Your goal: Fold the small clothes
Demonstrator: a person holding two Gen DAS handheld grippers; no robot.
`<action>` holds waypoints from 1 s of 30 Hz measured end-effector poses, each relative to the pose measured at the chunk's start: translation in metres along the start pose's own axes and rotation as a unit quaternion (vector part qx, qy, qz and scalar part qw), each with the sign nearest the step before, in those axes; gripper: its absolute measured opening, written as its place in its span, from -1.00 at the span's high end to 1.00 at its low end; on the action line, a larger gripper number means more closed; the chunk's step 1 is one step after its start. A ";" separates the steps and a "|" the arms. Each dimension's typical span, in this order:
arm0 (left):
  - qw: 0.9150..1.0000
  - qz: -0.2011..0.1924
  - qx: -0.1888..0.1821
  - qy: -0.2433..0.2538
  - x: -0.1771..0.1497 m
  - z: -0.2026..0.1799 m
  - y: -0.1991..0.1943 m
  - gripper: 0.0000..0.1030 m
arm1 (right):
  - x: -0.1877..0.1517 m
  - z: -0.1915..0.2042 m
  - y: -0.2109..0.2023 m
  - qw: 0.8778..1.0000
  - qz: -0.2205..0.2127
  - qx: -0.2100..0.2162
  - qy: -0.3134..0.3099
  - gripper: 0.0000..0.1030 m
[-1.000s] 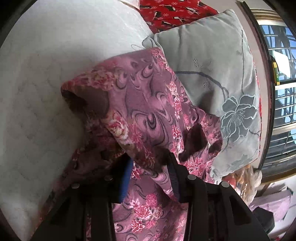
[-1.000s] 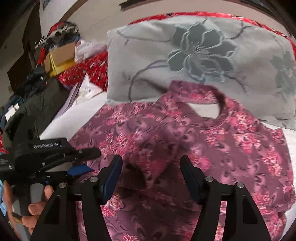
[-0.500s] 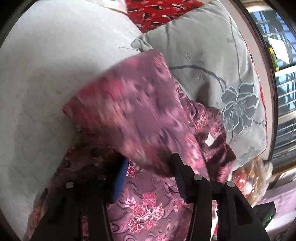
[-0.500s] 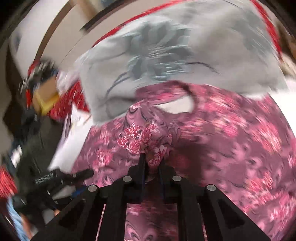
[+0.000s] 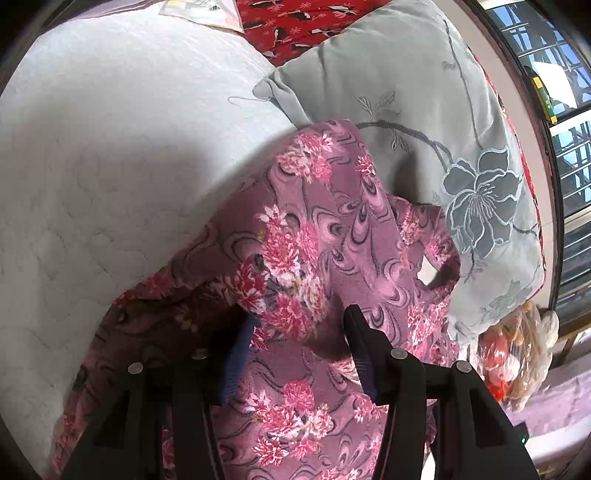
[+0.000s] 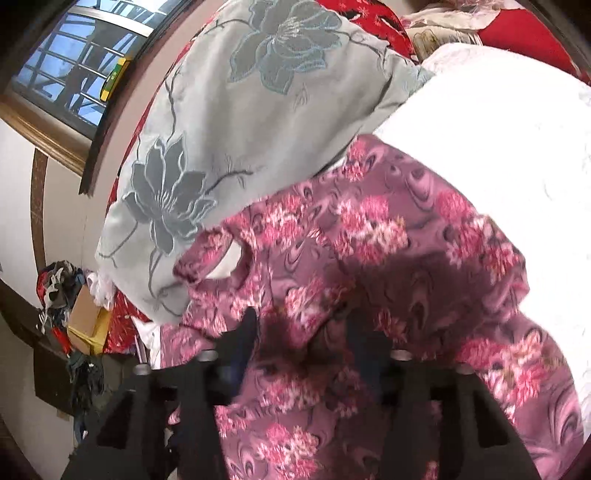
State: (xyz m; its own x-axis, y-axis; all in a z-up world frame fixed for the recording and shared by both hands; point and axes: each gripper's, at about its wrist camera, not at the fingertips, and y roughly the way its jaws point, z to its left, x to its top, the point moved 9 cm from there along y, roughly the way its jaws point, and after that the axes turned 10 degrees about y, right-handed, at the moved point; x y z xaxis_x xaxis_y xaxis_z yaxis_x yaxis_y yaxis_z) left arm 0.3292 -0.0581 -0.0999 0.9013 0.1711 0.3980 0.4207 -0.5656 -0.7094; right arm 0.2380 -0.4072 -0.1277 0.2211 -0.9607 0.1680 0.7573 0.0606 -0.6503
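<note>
We see a mauve floral garment (image 5: 325,236) lying on a white quilted mattress (image 5: 110,147), its far edge touching a grey pillow (image 5: 424,92) embroidered with a large flower. Part of the garment is raised and doubled over itself, so a fold hangs just ahead of our left gripper (image 5: 299,332). Its fingers (image 5: 360,343) are spread, one on each side of that hanging fold, and blue pads show on their inner faces; we cannot tell whether they touch the cloth.

From the right wrist view the same garment (image 6: 369,229) spreads below the pillow (image 6: 240,110), with its neck opening (image 6: 229,258) near the pillow's lower corner. Our right gripper (image 6: 299,328) sits low over the cloth, and its fingers (image 6: 247,328) stand apart with fabric bunched up between them; this part is blurred, so we cannot say whether any cloth is gripped.

A red patterned cloth (image 5: 295,22) lies beyond the pillow. A barred window (image 6: 74,55) is at upper left, and a cardboard box (image 6: 85,321) with heaped clothes sits at the left edge. We can read no writing or labels in either view.
</note>
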 end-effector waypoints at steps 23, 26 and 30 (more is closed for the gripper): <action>0.998 0.000 0.039 0.041 -0.006 -0.010 -0.002 -0.03 | 0.034 -0.049 -0.025 0.998 -0.022 -0.056 0.022 0.75; 0.998 -0.001 0.045 0.047 -0.007 -0.012 -0.002 -0.03 | 0.054 -0.035 -0.027 0.998 -0.051 -0.036 0.024 0.38; 0.998 -0.001 0.047 0.051 -0.007 -0.014 -0.001 -0.04 | 0.061 -0.030 0.005 0.997 -0.017 -0.070 -0.008 0.36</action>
State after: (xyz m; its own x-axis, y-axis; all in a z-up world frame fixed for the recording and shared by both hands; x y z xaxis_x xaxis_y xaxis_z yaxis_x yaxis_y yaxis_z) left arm 0.3213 -0.0698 -0.0940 0.8874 0.0864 0.4529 0.4344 -0.4856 -0.7586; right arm 0.2369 -0.4734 -0.1436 0.2077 -0.9571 0.2020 0.6716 -0.0106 -0.7408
